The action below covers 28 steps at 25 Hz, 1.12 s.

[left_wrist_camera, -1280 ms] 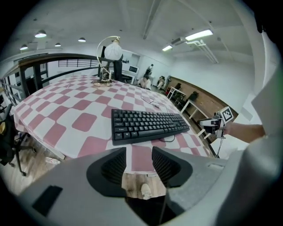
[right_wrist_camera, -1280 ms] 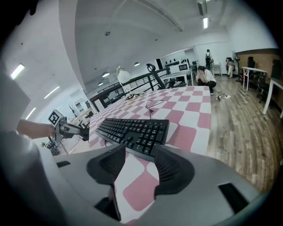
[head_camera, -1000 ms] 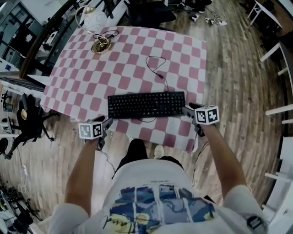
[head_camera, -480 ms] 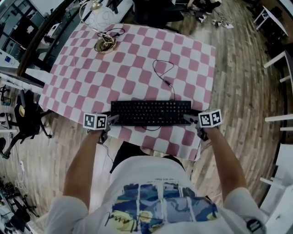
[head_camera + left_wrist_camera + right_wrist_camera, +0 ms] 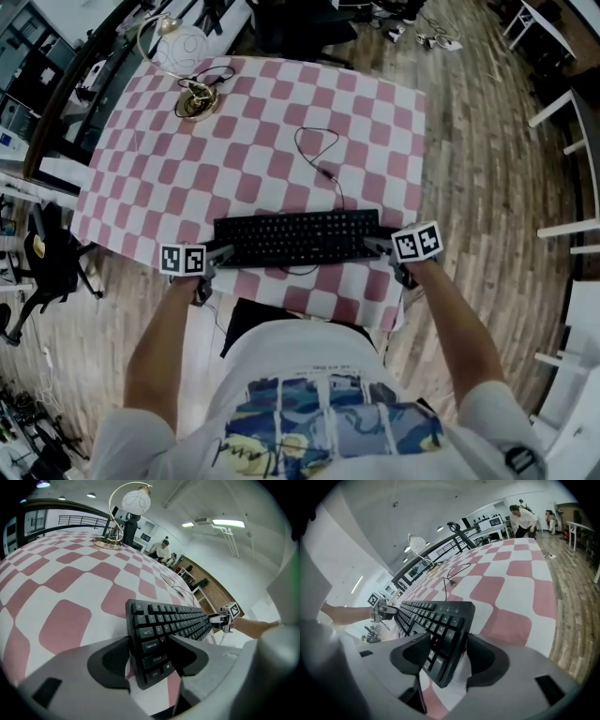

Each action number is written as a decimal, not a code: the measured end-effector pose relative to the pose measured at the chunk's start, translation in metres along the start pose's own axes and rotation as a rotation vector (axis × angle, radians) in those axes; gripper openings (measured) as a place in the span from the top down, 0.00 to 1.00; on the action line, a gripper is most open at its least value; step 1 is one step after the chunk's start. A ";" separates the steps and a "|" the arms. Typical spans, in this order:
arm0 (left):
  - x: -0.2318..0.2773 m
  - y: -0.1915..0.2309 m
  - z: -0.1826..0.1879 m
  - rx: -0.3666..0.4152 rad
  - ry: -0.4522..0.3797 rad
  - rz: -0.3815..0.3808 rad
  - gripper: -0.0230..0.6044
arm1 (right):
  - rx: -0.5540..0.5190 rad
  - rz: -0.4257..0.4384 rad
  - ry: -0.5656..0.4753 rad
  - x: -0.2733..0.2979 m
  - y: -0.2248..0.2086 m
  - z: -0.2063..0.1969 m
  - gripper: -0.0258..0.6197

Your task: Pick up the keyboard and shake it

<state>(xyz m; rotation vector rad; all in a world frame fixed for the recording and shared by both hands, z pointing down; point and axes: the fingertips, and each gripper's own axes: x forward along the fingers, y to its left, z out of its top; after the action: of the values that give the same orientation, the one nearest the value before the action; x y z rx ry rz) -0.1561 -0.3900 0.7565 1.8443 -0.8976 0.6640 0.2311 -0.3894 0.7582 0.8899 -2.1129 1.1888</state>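
Head view: you stand at the near edge of the table (image 5: pixel 159 192), which is covered by a pink-and-white checked cloth (image 5: pixel 253 122). The black full-size computer keyboard (image 5: pixel 295 238) lies flat on that cloth close to your edge, with its long side running across in front of you. Its thin black cable (image 5: pixel 327 174) leaves the far long side and loops away over the checks. At the table's far left corner stands a gold-footed desk lamp with a white globe shade (image 5: pixel 180 49), well apart from the keyboard. A wooden plank floor (image 5: pixel 487 141) shows to the right of the table.

Your left tongs (image 5: pixel 218 253) sit at the keyboard's left end and your right tongs (image 5: pixel 377 246) at its right end. Both slant down toward it.

Left gripper view: the jaws have just been opening and stand spread wide. The keyboard's left end, the column of keys from Tab down to Ctrl, is between the dark pads (image 5: pixel 112 660). One pad lies just outside the end edge and the other over the keys, and no squeeze shows.

Right gripper view: the jaws have just been closing, yet they stand spread, with the keyboard's right end between the pads (image 5: pixel 415 656). One pad is over the outermost keys and the other just beside the end edge. You cannot see them pressing on it.
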 end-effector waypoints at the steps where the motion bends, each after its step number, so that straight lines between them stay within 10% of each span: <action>1: -0.001 -0.001 0.001 0.003 -0.004 0.002 0.57 | 0.001 -0.007 -0.001 -0.001 0.000 -0.001 0.59; 28: -0.099 -0.077 0.091 0.258 -0.345 0.073 0.61 | -0.387 -0.178 -0.336 -0.132 0.069 0.077 0.67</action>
<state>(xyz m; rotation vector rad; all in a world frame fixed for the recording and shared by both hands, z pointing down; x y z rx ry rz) -0.1463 -0.4221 0.6054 2.2094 -1.1498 0.5320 0.2504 -0.3940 0.5918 1.1209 -2.3539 0.5392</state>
